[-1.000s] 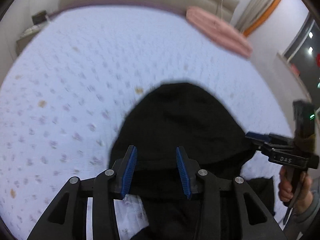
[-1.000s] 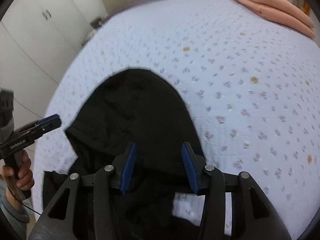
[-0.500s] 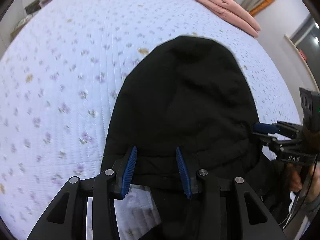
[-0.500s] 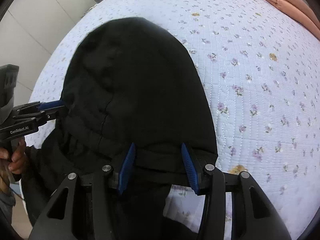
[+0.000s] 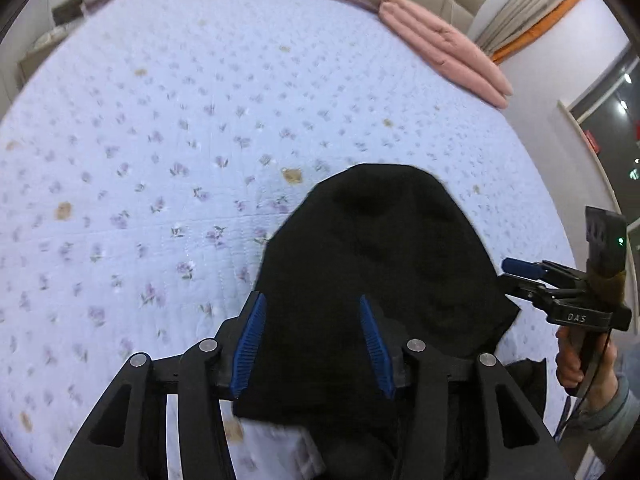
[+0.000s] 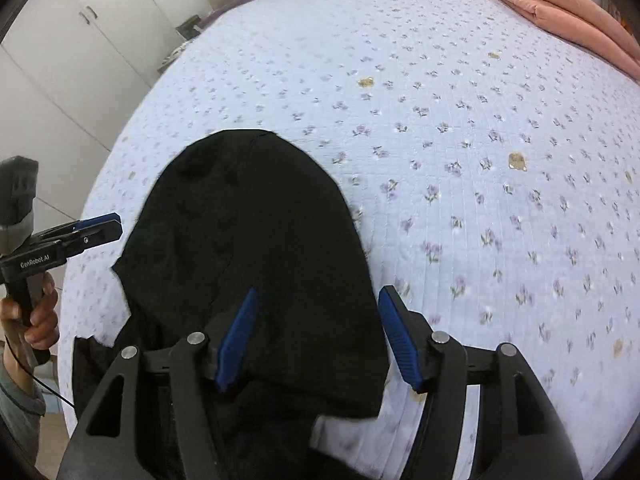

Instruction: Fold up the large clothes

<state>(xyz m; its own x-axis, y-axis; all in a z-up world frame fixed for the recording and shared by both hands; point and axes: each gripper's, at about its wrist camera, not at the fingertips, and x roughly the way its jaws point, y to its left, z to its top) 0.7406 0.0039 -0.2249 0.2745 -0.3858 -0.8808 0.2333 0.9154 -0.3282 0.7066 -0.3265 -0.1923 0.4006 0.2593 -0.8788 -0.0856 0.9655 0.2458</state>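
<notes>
A large black garment (image 5: 380,264) lies on the near part of the bed, its rounded end pointing away from me; it also shows in the right wrist view (image 6: 248,248). My left gripper (image 5: 312,344) is open above its near left part, with cloth showing between the blue pads. My right gripper (image 6: 316,336) is open above its near right edge. Each gripper shows in the other's view, the right one (image 5: 520,270) and the left one (image 6: 100,226), beside the garment's edges. The garment's near end is hidden under the grippers.
The bed (image 5: 180,140) has a pale blue quilt with small purple flowers. A folded pink blanket (image 5: 444,48) lies at its far right corner, also in the right wrist view (image 6: 560,8). White wardrobe doors (image 6: 60,60) stand to the left, a window at right.
Both grippers have risen and pulled back from the garment; half a second ago they were low over it and it filled more of both views. Both remain open.
</notes>
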